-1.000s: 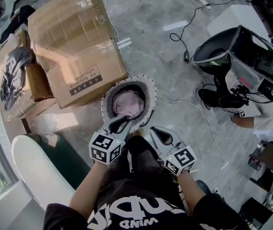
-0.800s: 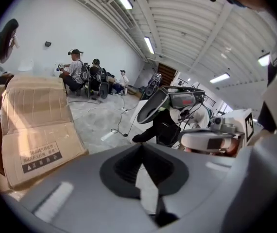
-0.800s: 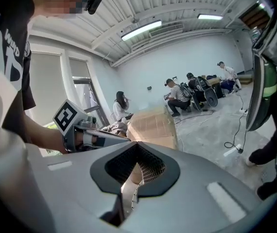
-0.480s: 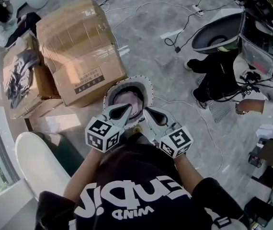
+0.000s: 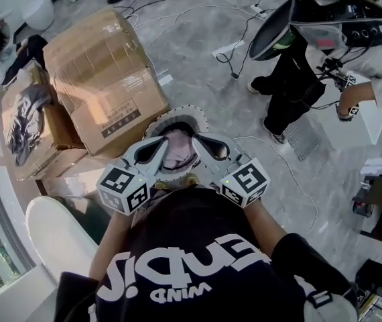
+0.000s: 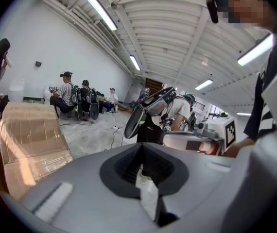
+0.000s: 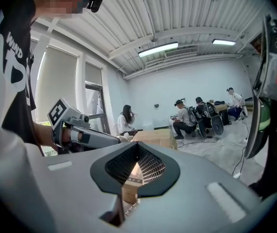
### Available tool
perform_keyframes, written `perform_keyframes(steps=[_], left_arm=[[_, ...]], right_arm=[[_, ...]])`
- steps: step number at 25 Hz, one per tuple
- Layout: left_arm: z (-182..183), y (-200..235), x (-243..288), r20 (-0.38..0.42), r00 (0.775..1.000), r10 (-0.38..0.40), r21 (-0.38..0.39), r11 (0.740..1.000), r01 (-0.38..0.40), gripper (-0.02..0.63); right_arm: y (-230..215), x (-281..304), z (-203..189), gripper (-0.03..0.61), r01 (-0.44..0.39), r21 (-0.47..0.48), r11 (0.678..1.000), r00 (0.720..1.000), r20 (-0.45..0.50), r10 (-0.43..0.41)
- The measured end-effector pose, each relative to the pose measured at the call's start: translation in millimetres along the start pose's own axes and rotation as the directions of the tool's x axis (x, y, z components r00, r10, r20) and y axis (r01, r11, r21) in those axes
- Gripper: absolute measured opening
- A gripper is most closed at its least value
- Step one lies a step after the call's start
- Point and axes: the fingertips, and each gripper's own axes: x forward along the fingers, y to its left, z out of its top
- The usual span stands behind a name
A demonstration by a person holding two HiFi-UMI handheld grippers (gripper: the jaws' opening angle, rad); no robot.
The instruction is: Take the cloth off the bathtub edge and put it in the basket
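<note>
Head view: the left claw (image 5: 159, 147) and right claw (image 5: 204, 145), each pressed together and holding nothing, sit over the near rim of the basket (image 5: 177, 111), where the pink cloth (image 5: 177, 150) lies bunched. It is judged light, soft and limp, and is best pinched at a raised fold.

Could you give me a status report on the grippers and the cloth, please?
Left gripper shut, empty; right gripper shut, empty; both over the basket. Pink cloth lying in basket. Cardboard box beside it, not obstructing.
</note>
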Motion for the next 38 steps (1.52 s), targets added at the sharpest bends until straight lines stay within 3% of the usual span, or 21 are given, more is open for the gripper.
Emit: perform_keyframes(steps=[7,12,17,26,38], left_arm=[[32.1,-10.5,-28.9,0.064,0.997,-0.045,0.091,0.995,0.039,-0.003],[40.7,-4.9,-49.2,0.099,0.994,-0.040,0.165,0.986,0.024,-0.003],[45.2,0.4,-56.7,0.143,0.989,-0.026,0.143,0.990,0.005,-0.003],[41.6,10.0,-57.0,0.147,0.989,0.000,0.119,0.993,-0.018,-0.003],[38.7,11.1,-53.2,0.154,0.988,0.006,0.114,0.993,-0.024,-0.003]], right_arm=[[-2.4,-22.9,37.3,0.009,0.006,-0.064,0.998,0.999,0.050,-0.003],[-7.9,-34.8,45.0,0.009,0.028,-0.063,0.998,0.997,0.079,-0.023],[-7.3,-38.7,46.6,0.009,0.028,-0.064,0.998,0.995,0.094,-0.022],[1.9,-29.6,46.0,0.009,-0.027,-0.083,0.996,0.995,0.090,0.034],[3.4,-26.1,44.6,0.009,-0.014,-0.091,0.996,0.995,0.098,0.023]])
